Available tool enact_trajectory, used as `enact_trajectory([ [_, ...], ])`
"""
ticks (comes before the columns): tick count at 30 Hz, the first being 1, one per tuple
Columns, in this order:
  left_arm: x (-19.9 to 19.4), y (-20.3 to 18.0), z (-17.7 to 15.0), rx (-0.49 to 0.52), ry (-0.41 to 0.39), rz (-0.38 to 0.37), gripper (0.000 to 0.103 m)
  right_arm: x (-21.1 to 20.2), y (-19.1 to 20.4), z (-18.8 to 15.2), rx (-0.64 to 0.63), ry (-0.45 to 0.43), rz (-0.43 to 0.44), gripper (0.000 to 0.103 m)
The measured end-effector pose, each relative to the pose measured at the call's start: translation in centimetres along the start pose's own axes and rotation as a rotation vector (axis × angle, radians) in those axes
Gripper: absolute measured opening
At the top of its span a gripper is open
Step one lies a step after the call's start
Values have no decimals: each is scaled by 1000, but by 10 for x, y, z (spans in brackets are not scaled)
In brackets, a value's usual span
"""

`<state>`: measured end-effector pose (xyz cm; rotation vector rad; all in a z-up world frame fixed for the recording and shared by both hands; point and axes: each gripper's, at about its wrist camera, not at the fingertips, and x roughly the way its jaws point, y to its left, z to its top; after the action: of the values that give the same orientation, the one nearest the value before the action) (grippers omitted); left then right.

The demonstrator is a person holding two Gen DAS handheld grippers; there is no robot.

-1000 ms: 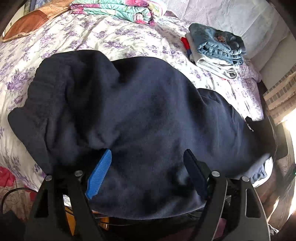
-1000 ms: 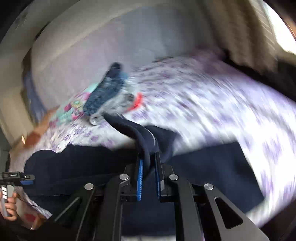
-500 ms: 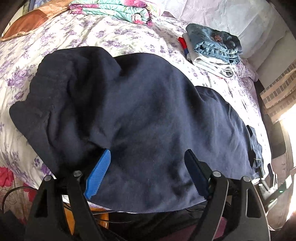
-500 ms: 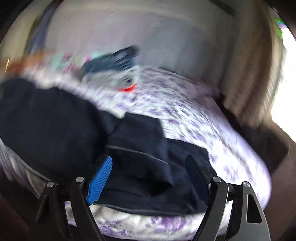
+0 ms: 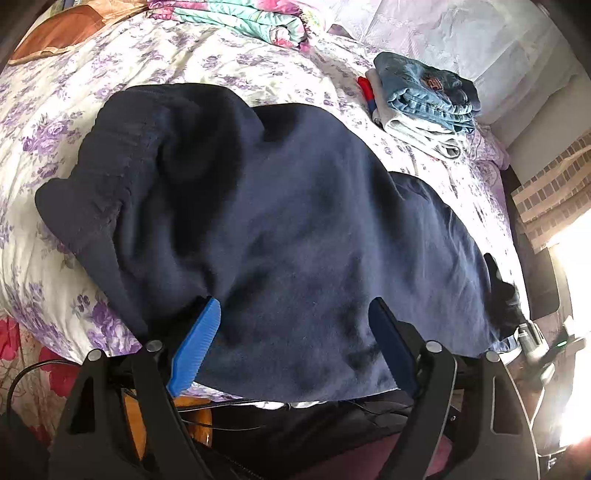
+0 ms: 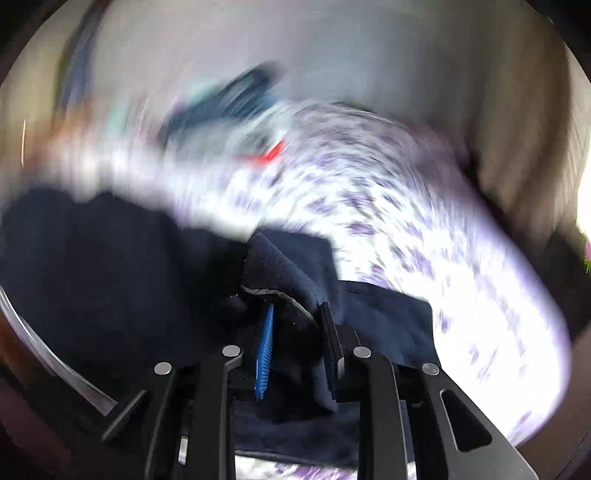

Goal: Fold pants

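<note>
The dark navy fleece pants (image 5: 295,229) are lying spread across the floral purple-and-white bedsheet (image 5: 229,62), waistband bunched at the far left and the legs running toward the right edge of the bed. The left gripper (image 5: 293,332) is hovering over the near edge of the fabric with its 2 jaws spread wide, holding nothing, much as it was 1 second ago.

The change is on the right. Half a second ago the right gripper (image 6: 295,325) was standing open above the leg end; now its jaws are drawn close together with a fold of the navy cloth between them, apparently pinching it, and the blurred surroundings suggest it is swinging fast. That looks like a re-grasp of the leg cuff, so the fold is probably only just getting under way.

A stack of folded blue and white clothes (image 5: 421,99) is sitting well apart near the pillows, with a folded floral quilt (image 5: 236,18) beyond.
</note>
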<state>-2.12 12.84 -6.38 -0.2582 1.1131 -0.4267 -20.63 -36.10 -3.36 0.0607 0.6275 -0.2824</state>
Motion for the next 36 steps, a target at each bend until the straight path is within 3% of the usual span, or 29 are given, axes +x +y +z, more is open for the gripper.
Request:
enact_trajectory([
  [2,-1,2,0,-1,2,-14,80,-15,-68,-15,387,-55,141,24],
  [3,-2,3,0,-4,4,-23,80,-11,-99,-32,573,-50,202,19],
  [5,-6,4,-1,-3,8,-33,80,1,-126,-62,730,9,230,12],
  [8,-19,2,-2,16,-4,-39,80,7,-123,-76,713,39,203,12],
  [11,-44,6,-3,19,-47,-40,80,0,-112,-65,641,-2,207,13],
  [12,-54,11,-4,6,-64,-35,81,-1,-109,-61,623,-10,196,20],
  [13,-60,15,-6,-3,-74,-30,82,-6,-107,-59,603,-8,182,50],
  [15,-71,27,-11,-32,-96,-11,86,-3,-104,-57,609,3,182,83],
  [19,-74,58,-16,-129,-99,9,86,-11,-109,-57,687,-29,249,83],
  [21,-73,69,-18,-169,-98,-8,86,-18,-107,-56,690,-49,254,89],
  [23,-72,73,-17,-179,-106,-9,86,-11,-101,-50,656,-4,224,91],
  [27,-62,68,-7,-162,-105,-21,86,8,-91,-42,597,64,301,92],
  [29,-54,63,0,-167,-93,-45,84,12,-92,-41,589,64,313,83],
  [31,-49,56,6,-160,-90,-58,84,15,-98,-40,597,87,261,12],
  [32,-48,51,9,-146,-90,-59,83,19,-105,-44,625,126,221,11],
  [34,-44,43,15,-111,-94,-21,83,21,-112,-49,661,125,253,10],
  [36,-31,43,21,-109,-68,21,83,18,-107,-48,609,111,231,10],
])
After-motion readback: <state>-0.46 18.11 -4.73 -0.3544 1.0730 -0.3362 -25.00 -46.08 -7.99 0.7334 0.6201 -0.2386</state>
